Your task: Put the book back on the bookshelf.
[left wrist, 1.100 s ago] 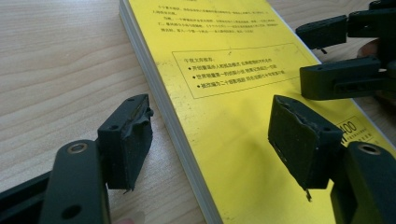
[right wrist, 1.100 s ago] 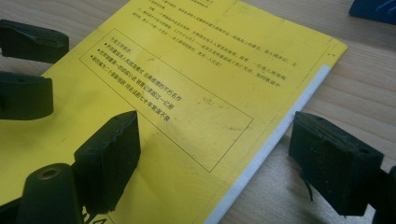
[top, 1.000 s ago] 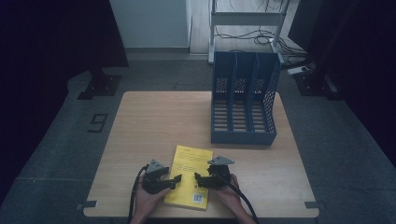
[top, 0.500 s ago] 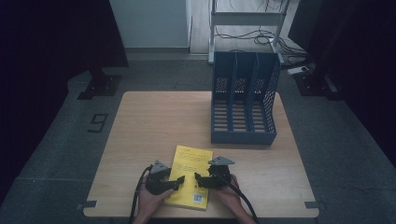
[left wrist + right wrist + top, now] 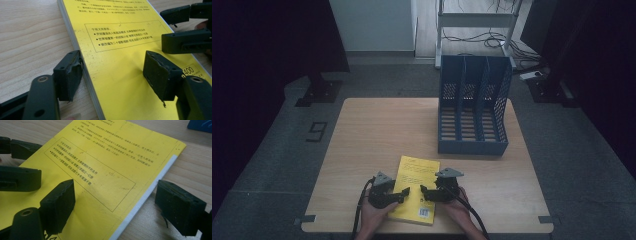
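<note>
Presently: yellow book [image 5: 415, 187] lay flat on the table [image 5: 377, 135], lower centre of frame. Left gripper [image 5: 404, 192] and right gripper [image 5: 423, 190] straddled its side edges, jaws open. Unlifted; blue file rack [image 5: 473, 112] empty.

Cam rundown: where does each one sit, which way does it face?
High view: above the table's near side, looking forward and down; shows both hands, left gripper, right gripper, blue file rack.
Left gripper view: rides the left gripper, facing the yellow book between its fingers.
Right gripper view: same, mirrored.
Shared: the book, in all three views.
</note>
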Action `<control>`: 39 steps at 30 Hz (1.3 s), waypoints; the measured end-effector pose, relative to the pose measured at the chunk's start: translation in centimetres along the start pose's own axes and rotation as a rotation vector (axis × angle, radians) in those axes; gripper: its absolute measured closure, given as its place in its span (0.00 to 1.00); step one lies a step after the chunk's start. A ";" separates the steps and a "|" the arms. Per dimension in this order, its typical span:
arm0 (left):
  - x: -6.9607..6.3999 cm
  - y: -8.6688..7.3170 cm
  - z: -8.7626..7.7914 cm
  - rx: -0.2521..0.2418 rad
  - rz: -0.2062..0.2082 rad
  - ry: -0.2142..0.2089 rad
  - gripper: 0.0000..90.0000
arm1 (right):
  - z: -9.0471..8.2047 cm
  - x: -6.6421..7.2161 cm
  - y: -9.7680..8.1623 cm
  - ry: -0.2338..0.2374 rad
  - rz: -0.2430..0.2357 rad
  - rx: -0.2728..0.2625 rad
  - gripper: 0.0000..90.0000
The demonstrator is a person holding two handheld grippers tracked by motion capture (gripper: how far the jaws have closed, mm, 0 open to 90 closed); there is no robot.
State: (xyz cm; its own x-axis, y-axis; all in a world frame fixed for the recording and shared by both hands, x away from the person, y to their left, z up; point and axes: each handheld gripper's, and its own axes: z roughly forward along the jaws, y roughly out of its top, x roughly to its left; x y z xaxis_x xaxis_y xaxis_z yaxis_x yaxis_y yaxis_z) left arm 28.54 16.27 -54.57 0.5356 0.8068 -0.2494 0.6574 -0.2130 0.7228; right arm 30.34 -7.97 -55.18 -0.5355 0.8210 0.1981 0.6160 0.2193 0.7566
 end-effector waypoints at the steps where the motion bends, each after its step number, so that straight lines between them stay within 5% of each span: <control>1: 0.0 0.0 0.0 -0.003 -0.005 0.001 0.37 | 0.0 0.0 0.0 0.000 0.000 -0.002 0.18; 26: -0.2 0.4 -1.0 -0.054 -0.031 -0.020 0.41 | 0.0 0.0 -0.3 0.000 0.006 -0.017 0.18; 33: 0.3 0.6 -1.9 -0.128 -0.086 -0.114 0.45 | 0.0 0.0 -0.3 0.000 0.007 -0.018 0.18; 39: 0.3 0.5 -1.9 -0.128 -0.094 -0.125 0.47 | 0.0 0.0 -0.3 0.001 0.009 -0.019 0.18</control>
State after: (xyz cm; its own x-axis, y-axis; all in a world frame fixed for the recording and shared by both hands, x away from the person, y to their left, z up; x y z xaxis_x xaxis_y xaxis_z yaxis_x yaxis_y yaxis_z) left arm 28.08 17.46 -53.07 0.5423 0.7434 -0.3916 0.6386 -0.0619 0.7670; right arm 30.18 -8.04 -55.37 -0.5310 0.8221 0.2055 0.6096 0.2022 0.7665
